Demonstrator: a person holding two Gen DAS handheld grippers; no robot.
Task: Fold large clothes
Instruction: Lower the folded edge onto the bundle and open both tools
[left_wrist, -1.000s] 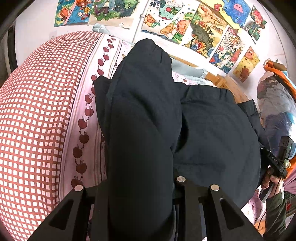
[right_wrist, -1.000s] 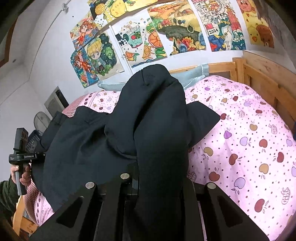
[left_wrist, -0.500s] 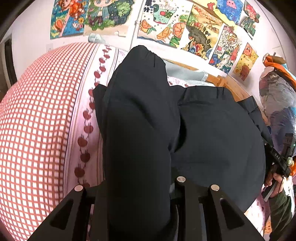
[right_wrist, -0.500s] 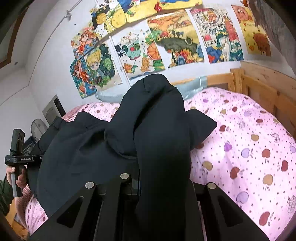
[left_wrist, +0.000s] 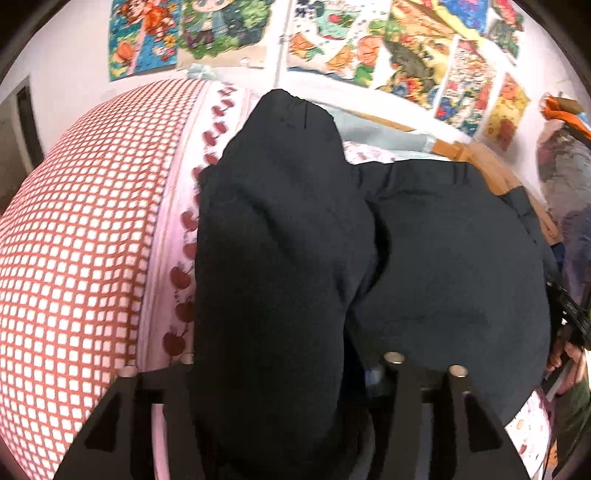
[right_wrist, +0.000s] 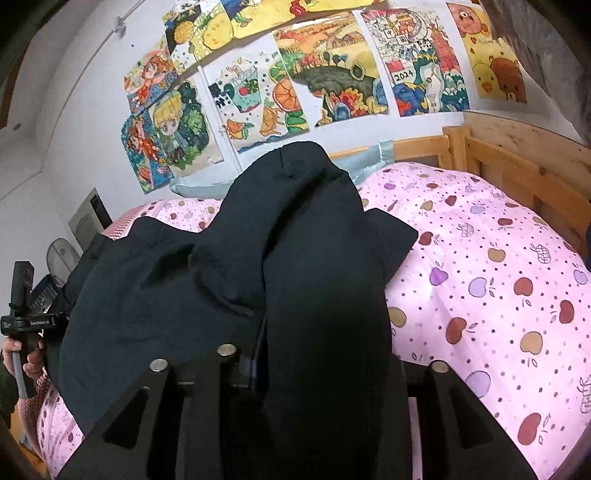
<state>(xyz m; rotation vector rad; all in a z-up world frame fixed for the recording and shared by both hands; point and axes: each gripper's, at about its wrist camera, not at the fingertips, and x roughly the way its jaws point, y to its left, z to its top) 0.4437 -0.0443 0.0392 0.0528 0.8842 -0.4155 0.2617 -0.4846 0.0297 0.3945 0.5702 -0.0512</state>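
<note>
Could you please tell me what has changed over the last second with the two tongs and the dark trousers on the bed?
Both the left tongs and the right tongs have just been opening, loosening on the dark trousers, whose cloth is still between them. The folded-over trousers and the pink apple-print quilt stayed as they were.

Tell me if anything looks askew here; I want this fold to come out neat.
The dark garment is not lying flat on the pink quilt. One folded-over end humps up between the right gripper fingers, and the layers beneath sit bunched and uneven. Both grippers' jaws have just been opening with cloth between them.
</note>
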